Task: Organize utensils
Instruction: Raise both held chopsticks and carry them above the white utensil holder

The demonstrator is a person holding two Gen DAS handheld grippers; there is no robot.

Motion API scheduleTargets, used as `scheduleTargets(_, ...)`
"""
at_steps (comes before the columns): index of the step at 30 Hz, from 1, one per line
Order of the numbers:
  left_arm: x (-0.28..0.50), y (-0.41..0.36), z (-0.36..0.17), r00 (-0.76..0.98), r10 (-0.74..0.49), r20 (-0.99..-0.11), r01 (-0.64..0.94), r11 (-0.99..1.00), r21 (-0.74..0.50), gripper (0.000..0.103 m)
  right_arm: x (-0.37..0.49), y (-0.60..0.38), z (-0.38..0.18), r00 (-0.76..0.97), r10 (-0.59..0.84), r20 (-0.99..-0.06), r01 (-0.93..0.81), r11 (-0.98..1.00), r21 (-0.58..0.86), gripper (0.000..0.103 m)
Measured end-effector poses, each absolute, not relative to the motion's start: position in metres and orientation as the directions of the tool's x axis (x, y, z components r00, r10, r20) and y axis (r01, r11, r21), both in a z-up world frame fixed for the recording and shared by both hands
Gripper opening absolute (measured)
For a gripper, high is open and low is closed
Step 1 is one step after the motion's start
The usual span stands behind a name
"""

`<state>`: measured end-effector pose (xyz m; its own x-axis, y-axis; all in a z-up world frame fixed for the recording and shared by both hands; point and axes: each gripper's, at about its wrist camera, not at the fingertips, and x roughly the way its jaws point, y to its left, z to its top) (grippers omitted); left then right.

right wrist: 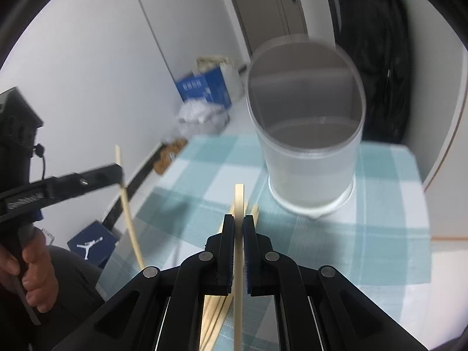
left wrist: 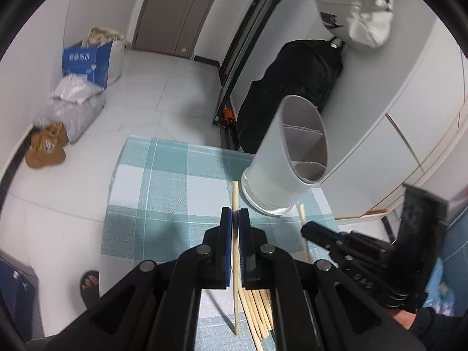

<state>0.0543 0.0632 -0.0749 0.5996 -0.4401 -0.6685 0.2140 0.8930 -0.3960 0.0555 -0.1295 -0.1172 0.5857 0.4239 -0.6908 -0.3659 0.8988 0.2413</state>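
My left hand-held gripper (left wrist: 235,215) pinching 1 chopstick (left wrist: 235,196), my right hand-held gripper (right wrist: 239,221) pinching another chopstick (right wrist: 239,201), white holder (left wrist: 295,152) just ahead on my desk (left wrist: 163,181)

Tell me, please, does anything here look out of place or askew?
Nothing looks spilled or damaged. The utensil holder stands upright on the checked cloth; loose chopsticks lie in a pile, and each gripper holds one.
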Motion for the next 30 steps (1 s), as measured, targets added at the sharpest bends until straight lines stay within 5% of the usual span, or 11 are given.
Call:
scheduleTargets(15,0.043,0.02,-0.037,0.631,-0.401,-0.664,0.278,0.916,-0.289,0.0,0.018,-0.175,-0.06,0.741,0.515,-0.431,-0.397,0.854,0.336,0.005)
scheduleTargets(30,0.064,-0.002,0.017,0.658,-0.421,-0.624,0.35,0.905,-0.241,0.0,0.071,-0.205,0.005,0.841,0.464,-0.278,-0.371,0.869,0.329,0.005)
